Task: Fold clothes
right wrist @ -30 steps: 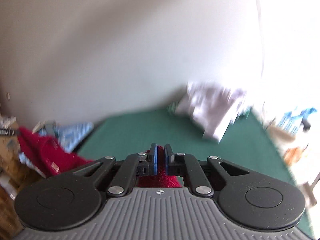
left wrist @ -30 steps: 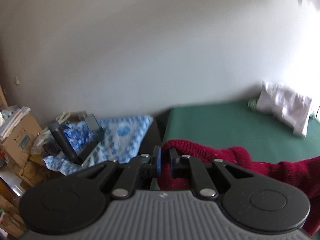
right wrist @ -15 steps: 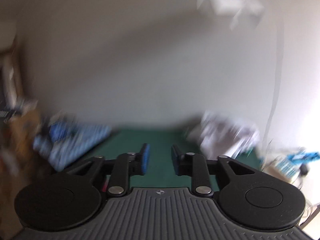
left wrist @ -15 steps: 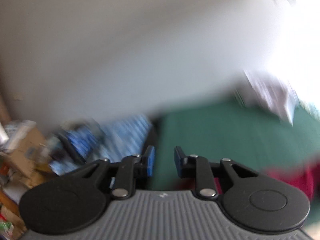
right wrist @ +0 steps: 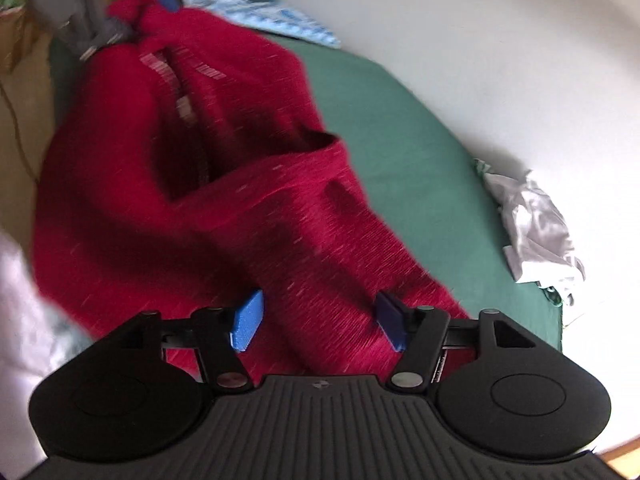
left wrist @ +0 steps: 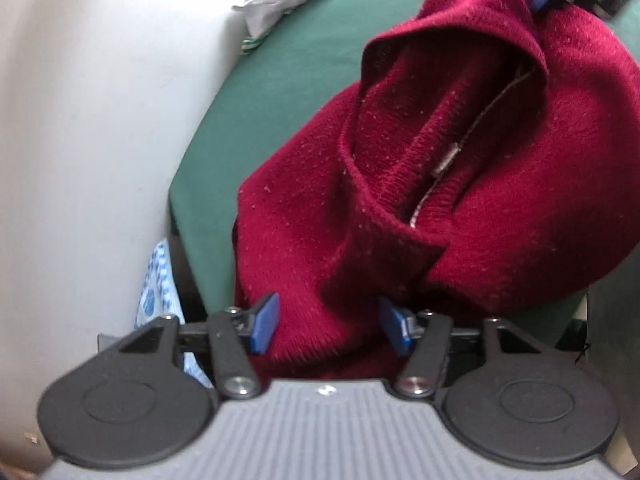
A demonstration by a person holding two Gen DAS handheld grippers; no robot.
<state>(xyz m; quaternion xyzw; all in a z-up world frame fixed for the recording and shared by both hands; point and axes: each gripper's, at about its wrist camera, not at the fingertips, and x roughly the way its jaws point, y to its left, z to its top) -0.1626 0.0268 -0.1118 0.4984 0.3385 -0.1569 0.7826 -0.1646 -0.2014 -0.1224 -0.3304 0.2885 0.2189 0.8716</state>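
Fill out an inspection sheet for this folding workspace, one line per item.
Surface: green table cover, bare toward the wall.
Job's things: red knit sweater heaped on the cover, collar open, unfolded.
Clutter: crumpled white garment at the far edge; blue patterned cloth off the table's end.
Grippers: left gripper and right gripper each have jaws opening, sweater fabric between them, pads not pressing.
Cables: thin dark cord beside the table.
Surroundings: white wall.
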